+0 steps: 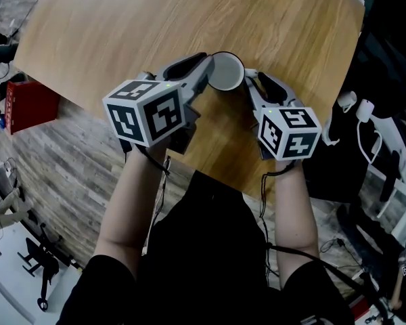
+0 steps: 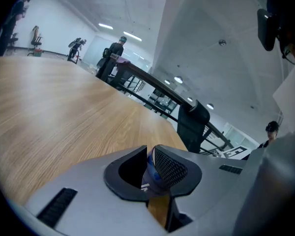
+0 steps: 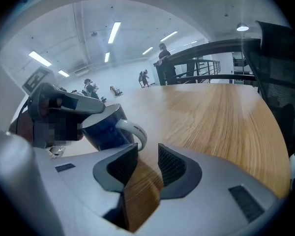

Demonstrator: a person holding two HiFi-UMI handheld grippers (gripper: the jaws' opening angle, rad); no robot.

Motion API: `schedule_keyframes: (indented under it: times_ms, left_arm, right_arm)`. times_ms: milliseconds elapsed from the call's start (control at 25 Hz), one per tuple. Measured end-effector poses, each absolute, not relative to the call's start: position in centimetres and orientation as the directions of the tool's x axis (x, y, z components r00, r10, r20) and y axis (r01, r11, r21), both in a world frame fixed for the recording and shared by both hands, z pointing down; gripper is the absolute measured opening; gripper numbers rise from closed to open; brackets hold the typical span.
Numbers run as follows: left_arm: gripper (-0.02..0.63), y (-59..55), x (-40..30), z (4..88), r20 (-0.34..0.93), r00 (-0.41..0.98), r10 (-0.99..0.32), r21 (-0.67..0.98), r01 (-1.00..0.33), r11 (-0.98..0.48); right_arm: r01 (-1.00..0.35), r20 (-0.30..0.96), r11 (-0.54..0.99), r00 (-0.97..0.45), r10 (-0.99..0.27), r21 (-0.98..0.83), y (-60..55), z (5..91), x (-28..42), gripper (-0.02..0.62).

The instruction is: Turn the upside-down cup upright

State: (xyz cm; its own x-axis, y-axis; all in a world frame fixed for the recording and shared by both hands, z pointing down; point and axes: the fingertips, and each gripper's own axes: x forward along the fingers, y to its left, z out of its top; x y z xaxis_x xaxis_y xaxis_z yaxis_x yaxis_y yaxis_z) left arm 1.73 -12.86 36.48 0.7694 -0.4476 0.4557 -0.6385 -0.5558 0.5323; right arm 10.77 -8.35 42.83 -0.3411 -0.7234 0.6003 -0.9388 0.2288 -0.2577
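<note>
On the light wooden table [image 1: 155, 26] a dark blue, white-lined cup [image 1: 227, 71] stands upright near its front edge.

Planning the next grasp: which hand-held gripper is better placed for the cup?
Left, probably: the left hand-held gripper has the cup wall between its jaws; the right hand-held gripper is empty, short of the handle.

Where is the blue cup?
The cup stands on the table, mid head view, between the left hand-held gripper, at its rim, and the right hand-held gripper.
</note>
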Motion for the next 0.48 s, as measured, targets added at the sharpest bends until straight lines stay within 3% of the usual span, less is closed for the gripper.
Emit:
schedule_keyframes:
  times_ms: [240, 480]
  left_arm:
    - [0.055, -12.8, 2.0, 35.6, 0.462, 0.715, -0.525, 0.345, -0.690, -0.636]
    - [0.055, -12.0, 2.2, 32.2, 0.382, 0.712, -0.589, 0.203, -0.686, -0.699]
  right_arm:
    - [-0.946, 0.597, 0.215, -0.319, -0.736, -0.242, -7.5, 42.0, 11.6, 0.092]
    - [-0.951, 0.584, 0.217, -0.308, -0.751, -0.222, -6.3, 38.5, 12.1, 0.092]
